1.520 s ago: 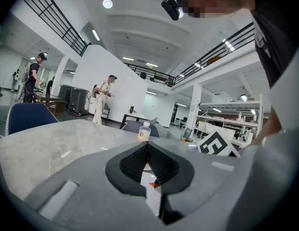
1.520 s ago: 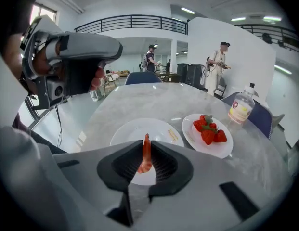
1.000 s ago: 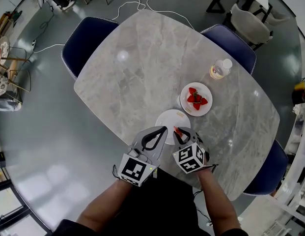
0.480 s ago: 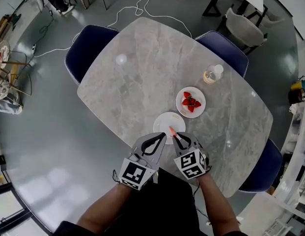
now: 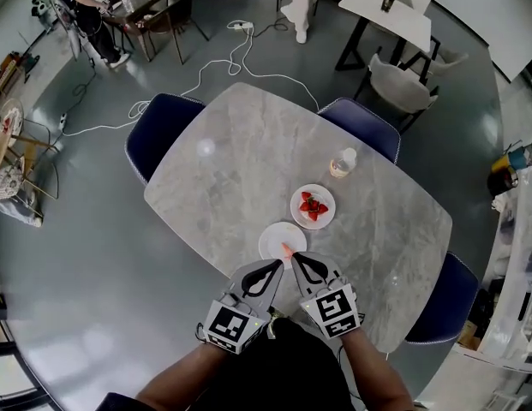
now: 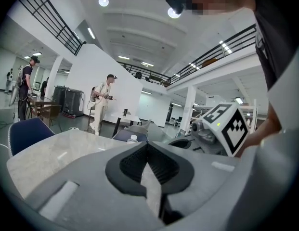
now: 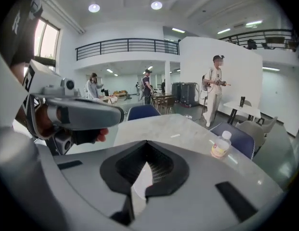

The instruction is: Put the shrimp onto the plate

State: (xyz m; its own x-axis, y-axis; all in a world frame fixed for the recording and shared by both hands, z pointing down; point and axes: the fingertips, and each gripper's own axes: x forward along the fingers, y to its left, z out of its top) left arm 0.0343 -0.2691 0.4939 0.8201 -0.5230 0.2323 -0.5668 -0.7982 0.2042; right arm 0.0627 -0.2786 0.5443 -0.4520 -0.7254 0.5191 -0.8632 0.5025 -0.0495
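Note:
A small orange shrimp [image 5: 286, 249] sticks out from the tip of my right gripper [image 5: 291, 255], which is shut on it. In the head view it lies over the near edge of the empty white plate [image 5: 274, 236]. In the right gripper view the closed jaws hide the shrimp. My left gripper [image 5: 280, 265] sits right beside it, shut with nothing in it [image 6: 147, 144]. Both grippers are held close together, above the near edge of the marble table [image 5: 240, 161].
A second white plate [image 5: 325, 199] holds strawberries [image 5: 312, 206] just beyond the empty one. A small bottle [image 5: 343, 162] stands farther back. Blue chairs [image 5: 158, 131] ring the table. People stand far off in the hall.
The head view has pulled back, so the table looks smaller. Both grippers stay side by side. The shrimp is still in the right gripper, over the plate's near edge.

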